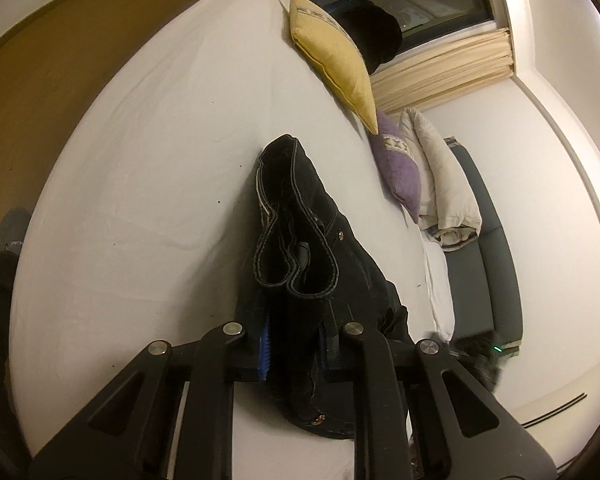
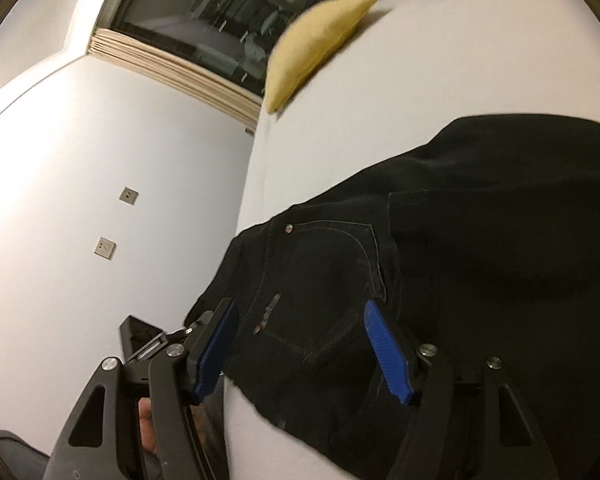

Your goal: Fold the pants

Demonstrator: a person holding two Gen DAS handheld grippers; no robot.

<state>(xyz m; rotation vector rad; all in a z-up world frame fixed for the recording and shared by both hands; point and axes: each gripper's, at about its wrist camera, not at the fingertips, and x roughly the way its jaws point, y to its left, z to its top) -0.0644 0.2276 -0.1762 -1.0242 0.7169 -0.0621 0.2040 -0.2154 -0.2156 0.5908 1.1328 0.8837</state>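
On the white bed sheet (image 1: 148,184), black pants (image 1: 300,240) lie in a bunched, partly folded heap, with 2 hemmed leg openings stacked side by side and facing the left wrist camera. Across that view's lower middle, the left gripper (image 1: 294,346) has its 2 fingers pressed against the folded leg ends, pinching the thick bundle of denim between them; a strip of the blue pad shows at the left finger. From the right wrist camera, the right gripper (image 2: 304,344) hangs over the pants (image 2: 440,248) with its 2 blue-padded fingers (image 2: 388,352) spread wide apart, the cloth showing between them; whether either pad touches the fabric cannot be told. That part of the pants shows a curved pocket seam, a metal rivet and contrast stitching. Beyond the pants, a yellow pillow (image 1: 336,56) rests at the far edge of the bed, with a purple pillow (image 1: 400,168) just beside it and a rolled cream blanket (image 1: 444,184) next to that. A dark window (image 2: 216,20) with a gathered cream blind sits in the white wall.
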